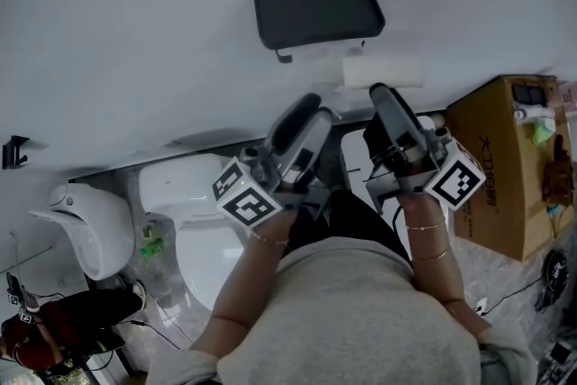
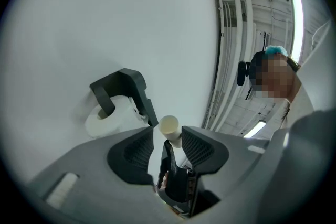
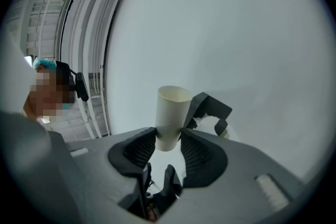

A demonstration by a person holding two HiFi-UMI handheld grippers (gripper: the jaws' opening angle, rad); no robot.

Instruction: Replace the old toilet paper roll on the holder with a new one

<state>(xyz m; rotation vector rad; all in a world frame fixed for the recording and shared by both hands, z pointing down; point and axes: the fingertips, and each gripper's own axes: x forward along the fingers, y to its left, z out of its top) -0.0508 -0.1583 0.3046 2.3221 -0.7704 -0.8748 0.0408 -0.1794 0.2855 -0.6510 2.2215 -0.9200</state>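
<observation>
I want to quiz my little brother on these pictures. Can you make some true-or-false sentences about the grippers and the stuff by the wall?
1. The right gripper is holding an empty cardboard tube. True.
2. The holder on the wall has nothing on it. False: a white paper roll sits on it.
3. A white toilet stands below, by the wall. True.
4. In the head view the cardboard box is on the left side. False: it stands on the right side.
5. The left gripper is squeezing the white paper roll. False: its jaws are apart, and the roll is over on the holder.
</observation>
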